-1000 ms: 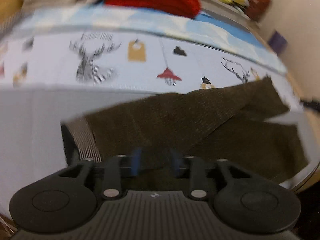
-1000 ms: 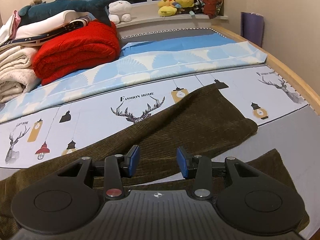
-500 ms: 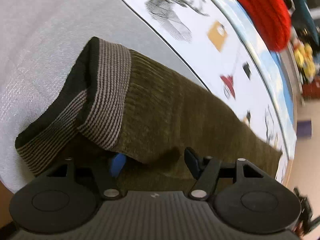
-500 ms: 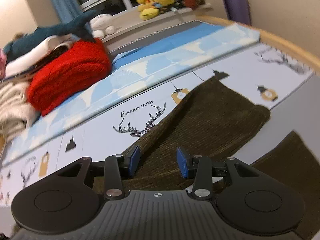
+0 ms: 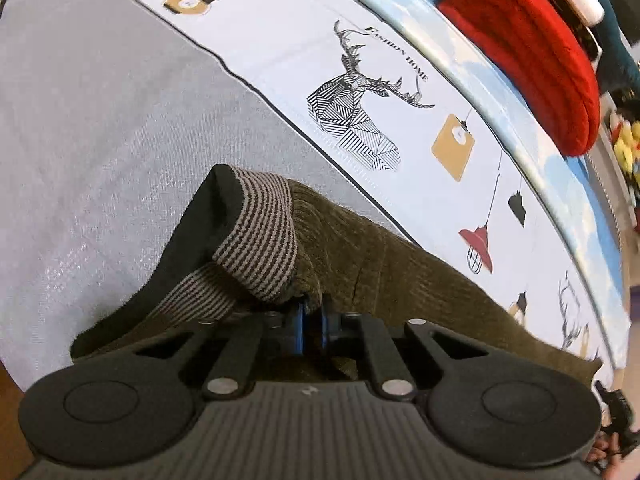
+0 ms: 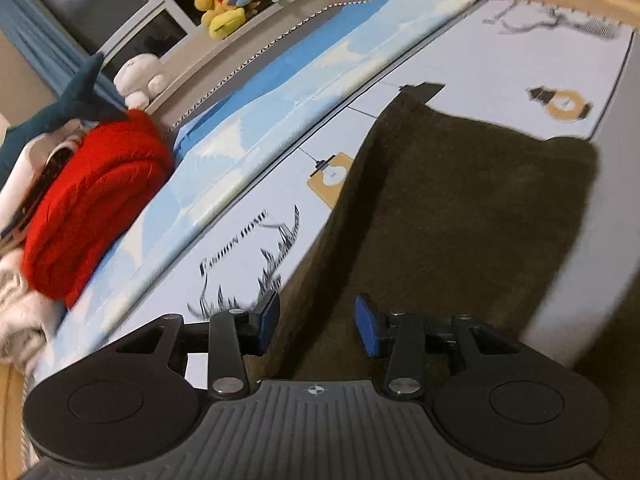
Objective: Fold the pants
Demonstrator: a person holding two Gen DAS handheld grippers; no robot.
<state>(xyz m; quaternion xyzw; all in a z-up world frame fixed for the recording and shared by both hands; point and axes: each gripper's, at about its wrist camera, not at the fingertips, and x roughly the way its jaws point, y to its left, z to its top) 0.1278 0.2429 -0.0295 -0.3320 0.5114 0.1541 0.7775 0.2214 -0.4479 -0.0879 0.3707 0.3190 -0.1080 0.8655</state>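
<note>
Olive-brown corduroy pants [image 5: 400, 280] spread across a bed sheet [image 5: 100, 100], grey along one band and printed along the next with a line-drawn stag [image 5: 356, 112], hanging lamps and the words "Fashion Home". Striped ribbed waistband [image 5: 260, 236] bunched and turned over, black lining showing. Left gripper [image 5: 312, 320] angled steeply down at that waistband edge, blue pads [image 5: 298, 326] just drawn nearly together on a fold of fabric (pinched right beside the ribbed band). Right gripper [image 6: 316, 324] over the near edge of a pant leg [image 6: 460, 208], jaws parted about halfway, blue fingertips [image 6: 366, 330] apart from each other, nothing pinched between them; left tip above the printed sheet, right tip above the dark corduroy. Leg cuff lying toward the far edge of the bed, near a lamp print. Beyond, a folded red blanket [image 6: 92, 204], a blue shark plush [image 6: 60, 108], and a yellow bear toy [image 6: 232, 0] on the window ledge. Right view blurred.
</note>
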